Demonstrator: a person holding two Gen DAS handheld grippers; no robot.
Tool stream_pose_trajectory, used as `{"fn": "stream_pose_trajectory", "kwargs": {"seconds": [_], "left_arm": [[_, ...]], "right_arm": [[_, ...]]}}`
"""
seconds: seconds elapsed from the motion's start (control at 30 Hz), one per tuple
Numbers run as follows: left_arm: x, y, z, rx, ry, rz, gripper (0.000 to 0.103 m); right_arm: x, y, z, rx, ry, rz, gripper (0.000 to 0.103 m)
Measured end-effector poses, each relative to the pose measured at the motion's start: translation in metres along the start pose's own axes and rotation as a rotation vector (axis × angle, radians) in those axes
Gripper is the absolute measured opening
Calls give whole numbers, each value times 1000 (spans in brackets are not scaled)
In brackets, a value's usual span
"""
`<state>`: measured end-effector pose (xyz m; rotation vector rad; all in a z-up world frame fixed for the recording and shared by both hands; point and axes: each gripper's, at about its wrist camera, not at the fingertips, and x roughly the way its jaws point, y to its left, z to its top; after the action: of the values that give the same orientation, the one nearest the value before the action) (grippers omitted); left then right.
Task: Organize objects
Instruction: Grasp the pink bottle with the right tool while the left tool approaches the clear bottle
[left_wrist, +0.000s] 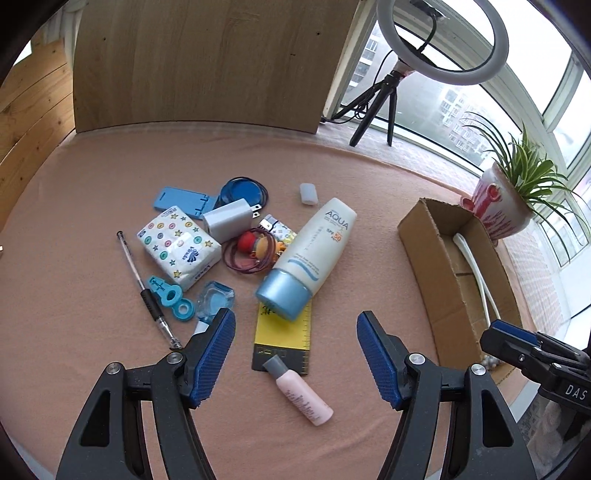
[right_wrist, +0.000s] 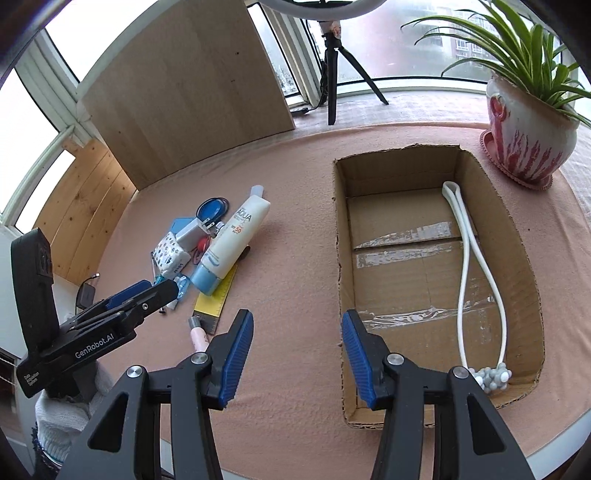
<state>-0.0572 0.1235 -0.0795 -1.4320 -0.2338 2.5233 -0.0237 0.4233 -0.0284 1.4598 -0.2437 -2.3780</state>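
While your left gripper (left_wrist: 295, 354) stands spread and empty above the pink bottle (left_wrist: 301, 393), your right gripper (right_wrist: 297, 360) stands spread, empty, at the cardboard box (right_wrist: 341, 295) rim.

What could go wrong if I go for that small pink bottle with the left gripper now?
1. The small pink bottle with the grey cap lies with its cap end on the yellow ruler, so closing the open left gripper may drag the ruler along.
2. The white sunscreen tube with the blue cap rests on the ruler's far end and could roll if it shifts.
3. The open right gripper hangs at the brown cardboard box; the grippers could collide there.
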Motion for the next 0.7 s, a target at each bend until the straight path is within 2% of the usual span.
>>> {"fn": "stream_pose_trajectory", "kwargs": {"seconds": [0.23, 0.33, 0.47, 0.57, 0.7], "left_arm": [[14, 27, -1, 62, 56, 13, 64], [21, 35, 2, 75, 79, -5, 58], [34, 41, 4, 108, 120, -36, 43], [43, 41, 5, 137, 140, -51, 41], [54, 44, 9, 152, 152, -32, 41]], "right_arm": [[25, 35, -9, -49, 38, 0, 46], [35, 50, -15, -85, 47, -15, 46], [49, 68, -24, -124, 62, -27, 46], [59, 79, -29, -141, 79, -30, 46], [71, 91, -32, -167, 100, -37, 46]]}}
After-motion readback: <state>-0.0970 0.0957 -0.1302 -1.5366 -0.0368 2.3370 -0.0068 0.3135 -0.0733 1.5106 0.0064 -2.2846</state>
